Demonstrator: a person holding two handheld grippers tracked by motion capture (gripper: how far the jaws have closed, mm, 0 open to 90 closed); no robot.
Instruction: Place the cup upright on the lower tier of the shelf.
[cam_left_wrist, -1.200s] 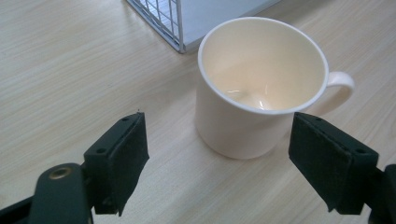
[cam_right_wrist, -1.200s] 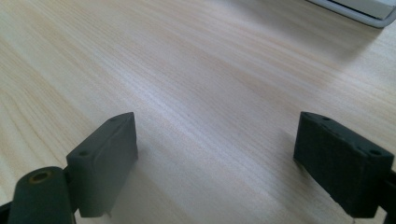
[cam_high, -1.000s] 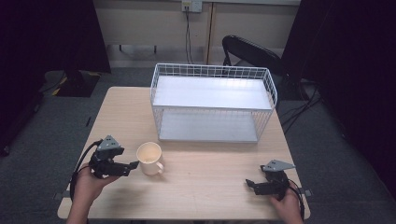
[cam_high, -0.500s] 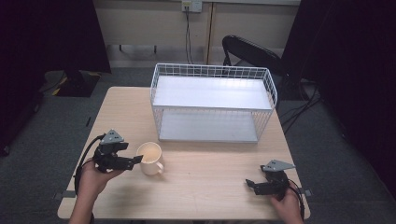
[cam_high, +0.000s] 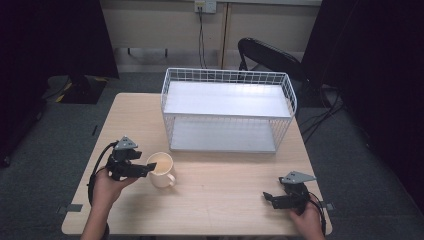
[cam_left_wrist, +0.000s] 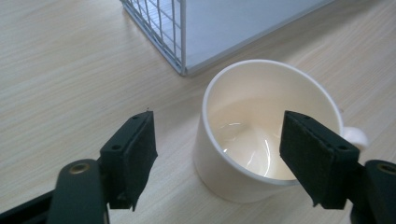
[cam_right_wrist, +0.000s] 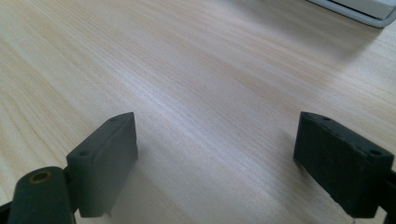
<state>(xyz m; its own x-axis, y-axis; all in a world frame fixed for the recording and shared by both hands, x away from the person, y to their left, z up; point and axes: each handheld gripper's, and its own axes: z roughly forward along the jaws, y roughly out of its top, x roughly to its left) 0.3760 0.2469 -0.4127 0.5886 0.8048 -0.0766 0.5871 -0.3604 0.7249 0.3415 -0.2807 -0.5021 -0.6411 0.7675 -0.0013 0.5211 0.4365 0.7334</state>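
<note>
Table (cam_high: 225, 200): light wood-grain top, matt, smooth, fine streaks along the grain. Mug (cam_left_wrist: 261, 135): cream ceramic look, glossy glaze, bright reflections inside the bowl. Wire rack (cam_high: 227, 107): thin white-coated metal wire mesh, flat white shelves with a dull satin sheen. Left gripper (cam_left_wrist: 219, 161): black matt plastic jaws, faces look slightly grainy, screw holes visible. Right gripper (cam_right_wrist: 215, 161): same black matt plastic. Floor (cam_high: 50, 165): grey carpet, rough. Folding chair (cam_high: 270, 55): black, slight sheen.

Both claws (cam_high: 152, 168) (cam_high: 267, 196) wide apart
</note>
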